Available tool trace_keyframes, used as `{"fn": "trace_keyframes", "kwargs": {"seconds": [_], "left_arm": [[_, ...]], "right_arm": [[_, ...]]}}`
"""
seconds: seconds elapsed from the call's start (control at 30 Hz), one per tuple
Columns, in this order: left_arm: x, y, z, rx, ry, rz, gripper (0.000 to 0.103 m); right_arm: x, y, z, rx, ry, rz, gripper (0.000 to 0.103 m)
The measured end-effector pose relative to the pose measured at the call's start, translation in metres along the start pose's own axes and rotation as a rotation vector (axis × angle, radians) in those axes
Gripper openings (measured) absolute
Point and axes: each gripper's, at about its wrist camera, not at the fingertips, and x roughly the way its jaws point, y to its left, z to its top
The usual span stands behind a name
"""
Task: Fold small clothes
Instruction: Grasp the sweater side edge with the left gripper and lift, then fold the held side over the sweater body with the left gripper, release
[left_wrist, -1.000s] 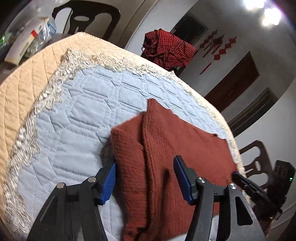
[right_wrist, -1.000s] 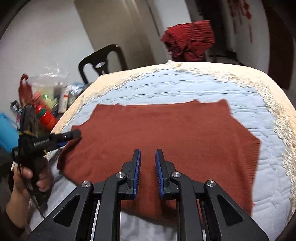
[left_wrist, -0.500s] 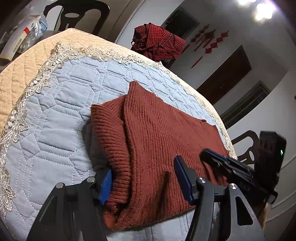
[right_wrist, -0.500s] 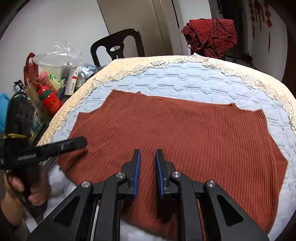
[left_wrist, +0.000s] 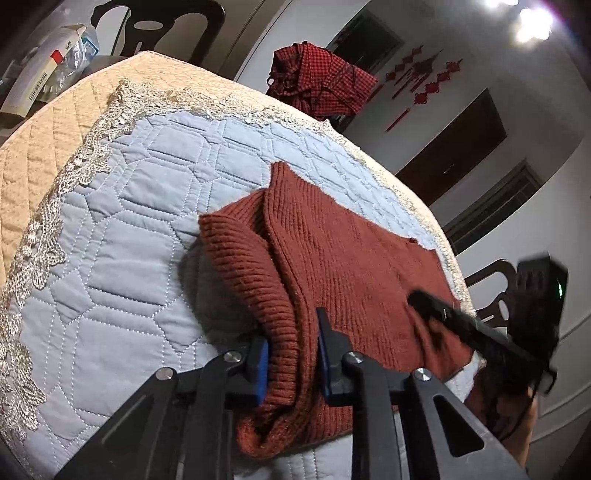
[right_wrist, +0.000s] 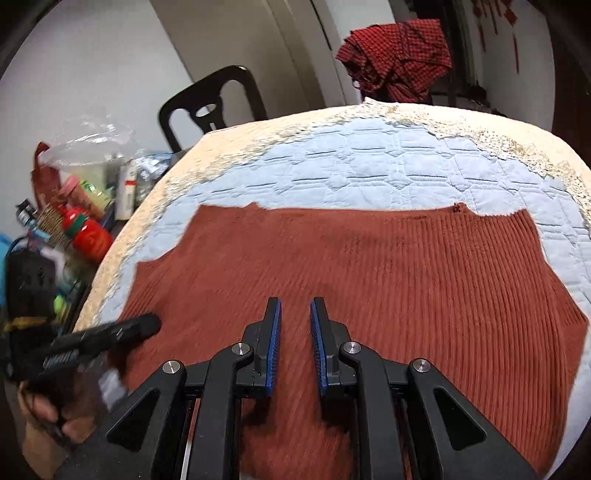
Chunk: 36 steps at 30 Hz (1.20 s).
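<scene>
Lying spread flat on the blue quilted tabletop (right_wrist: 388, 173), near its front edge: a rust-red ribbed sweater (right_wrist: 369, 277), with the left-side edge bunched into a thick fold.

Left gripper (left_wrist: 291, 350): jaws having just been closing, now clamping that ribbed fold of the sweater (left_wrist: 332, 266) between the blue pads, knit bulging out above and below the pinch. Seen from the right wrist view as a blurred black tool (right_wrist: 92, 343) at the sweater's left edge, gripped by a hand (right_wrist: 48, 413).

Right gripper (right_wrist: 295, 339): jaws standing nearly together with a narrow gap, hovering over the near middle of the sweater, the knit visible through the gap; gripping nothing as far as can be told.

Showing past the tabletop: a red checked cloth (right_wrist: 399, 55) draped over something behind, a dark chair (right_wrist: 210, 107) at the back left, and a clutter of bottles (right_wrist: 85, 225) and bags off the left side.
</scene>
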Motion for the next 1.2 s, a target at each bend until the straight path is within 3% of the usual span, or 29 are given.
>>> {"fn": "trace_keyframes", "kwargs": {"seconds": [0.33, 0.77, 0.97, 1.2], "left_arm": [[-0.023, -0.018, 0.012, -0.021, -0.040, -0.106, 0.020], [-0.012, -0.100, 0.031, 0.024, -0.039, -0.255, 0.018], [0.036, -0.155, 0.025, 0.059, 0.040, -0.321, 0.017], [0.106, -0.191, -0.006, 0.150, 0.242, -0.328, 0.017]], "right_arm": [[-0.037, 0.009, -0.051, -0.008, 0.042, 0.031, 0.016], [-0.092, -0.047, -0.066, 0.142, -0.090, 0.011, 0.016], [-0.117, -0.079, -0.075, 0.222, -0.140, -0.019, 0.016], [-0.127, -0.110, -0.087, 0.303, -0.150, -0.034, 0.016]]}}
